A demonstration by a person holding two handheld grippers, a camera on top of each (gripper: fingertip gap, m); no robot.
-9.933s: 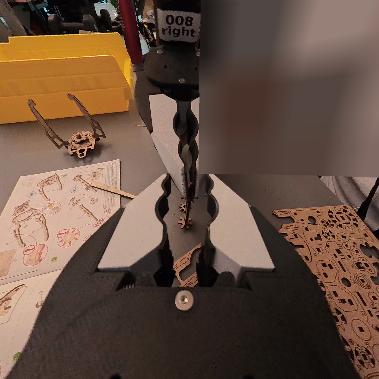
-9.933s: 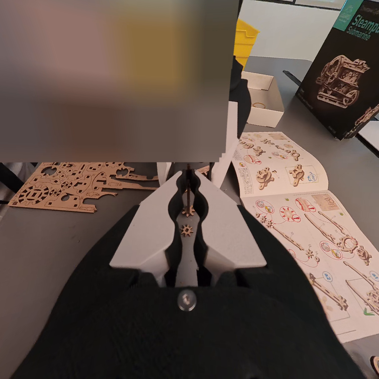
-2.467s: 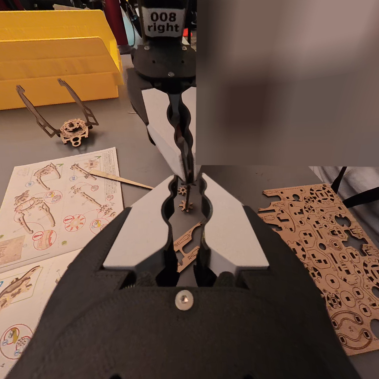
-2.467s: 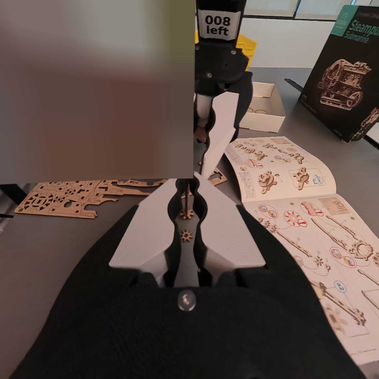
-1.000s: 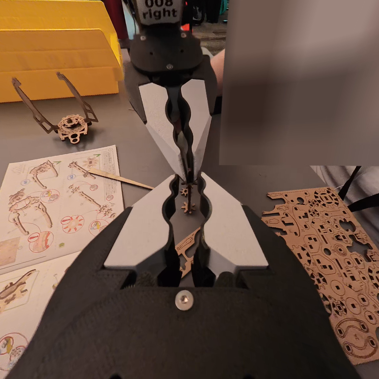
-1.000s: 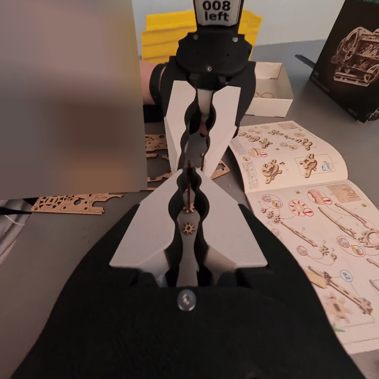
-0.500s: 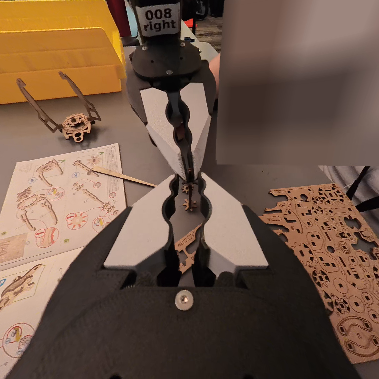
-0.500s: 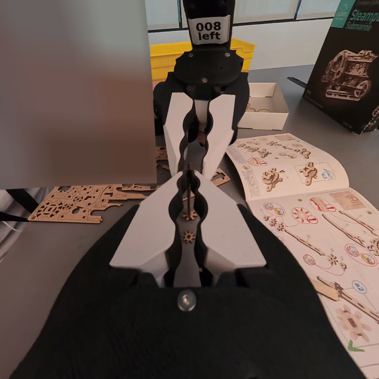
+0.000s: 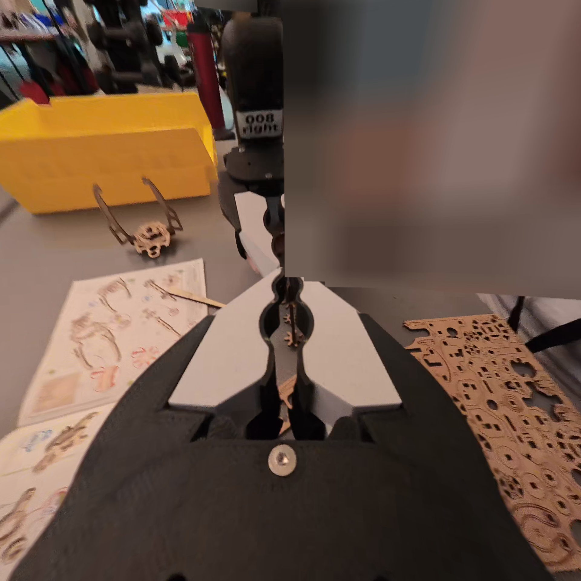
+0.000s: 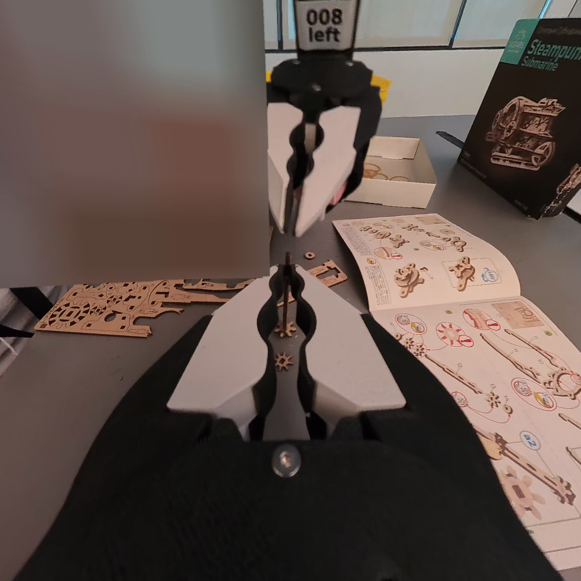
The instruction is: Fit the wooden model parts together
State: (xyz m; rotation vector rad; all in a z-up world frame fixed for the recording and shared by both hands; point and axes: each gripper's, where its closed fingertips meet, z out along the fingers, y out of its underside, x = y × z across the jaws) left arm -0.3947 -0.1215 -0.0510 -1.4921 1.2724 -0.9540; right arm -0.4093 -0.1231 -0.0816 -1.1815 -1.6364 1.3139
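My right gripper point(image 10: 286, 270) is shut on a thin dark wooden rod point(image 10: 285, 301) that carries two small gears point(image 10: 284, 329), one behind the other. The rod's tip sticks out past the fingertips. My left gripper point(image 10: 288, 233) faces it from the far side, shut, a short gap from the rod tip. In the left wrist view my left gripper point(image 9: 287, 281) is shut, and the rod and gears point(image 9: 294, 338) show through the slit between its fingers. The right gripper's black body point(image 9: 251, 169) is beyond, partly hidden by a blur patch.
Cut-out wooden sheets point(image 9: 503, 408) point(image 10: 103, 311), an open instruction booklet point(image 10: 440, 283) point(image 9: 125, 330), a small washer point(image 10: 309, 255) and an offcut point(image 10: 327, 273) lie on the grey table. A yellow bin point(image 9: 103, 151), part-built claw piece point(image 9: 147, 239), white box point(image 10: 399, 176) and black product box point(image 10: 528, 125) stand farther off. Less than 4 cm separates the two grippers' tips. The offcut point(image 10: 327, 273) lies around 9 cm away from my right fingertips.
My left gripper was open around the rod tip; it has shut and drawn back, leaving a gap. The right gripper still holds the rod with both gears.
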